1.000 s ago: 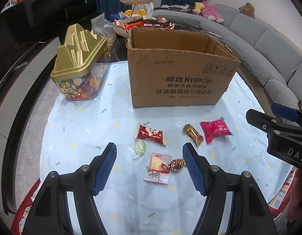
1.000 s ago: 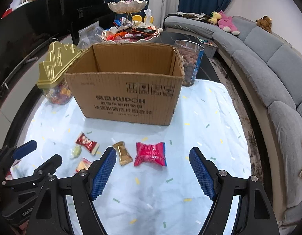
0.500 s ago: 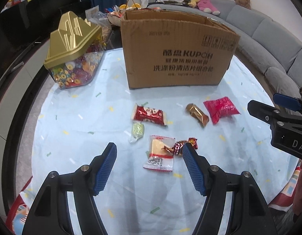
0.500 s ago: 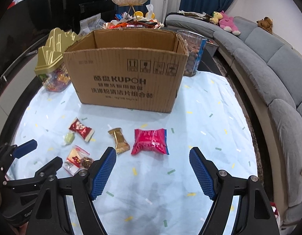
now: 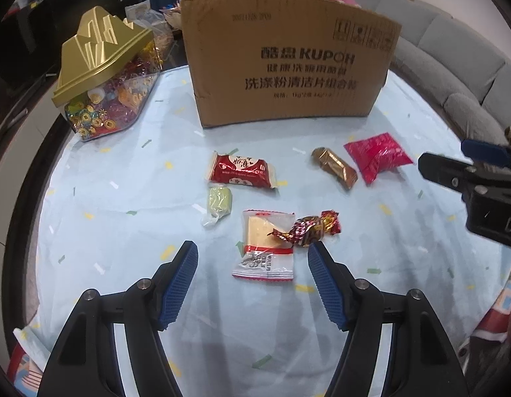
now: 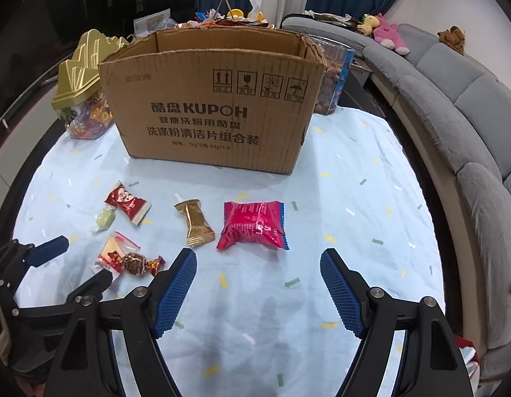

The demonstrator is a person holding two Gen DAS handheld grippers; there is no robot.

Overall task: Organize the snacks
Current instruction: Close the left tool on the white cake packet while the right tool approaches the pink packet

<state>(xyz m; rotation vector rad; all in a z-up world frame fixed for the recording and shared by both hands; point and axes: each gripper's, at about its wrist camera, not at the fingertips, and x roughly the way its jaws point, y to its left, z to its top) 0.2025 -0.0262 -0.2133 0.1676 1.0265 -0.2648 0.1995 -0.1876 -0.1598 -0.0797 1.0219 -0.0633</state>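
snacks, six small wrapped pieces, lie loose on the pale blue cloth (image 6: 371, 172) near its front edge, none yet in the cardboard box (image 6: 215, 112) that stands open-topped toward the middle of the cloth, so the sorting looks barely begun and the step in hand seems to be the reach for a first pick. left gripper (image 5: 252, 259) hangs over the clear packet (image 5: 267, 244) holding a pale yellow square, its jaws spread with nothing pinched; the twisted foil candy (image 5: 306, 230) lies across that packet's right side, touching it. right gripper (image 6: 258, 266) has its jaws spread wider, empty, just short of the pink pillow pack (image 6: 252, 225), with the gold bar (image 6: 194, 223) just beside the pack on its left. farther toward the left edge sit the red and white packet (image 5: 242, 170) and the small green sweet (image 5: 219, 201), close together. the wrappers look thin, glossy and flat, so they will likely slide or crumple under the pads. next move, as i judge it, calls for each gripper to come down until the pads straddle one piece only; the left must take either the packet or the foil candy, not both. beyond the box a gold-lidded candy jar (image 5: 103, 76) stands near the far left corner.
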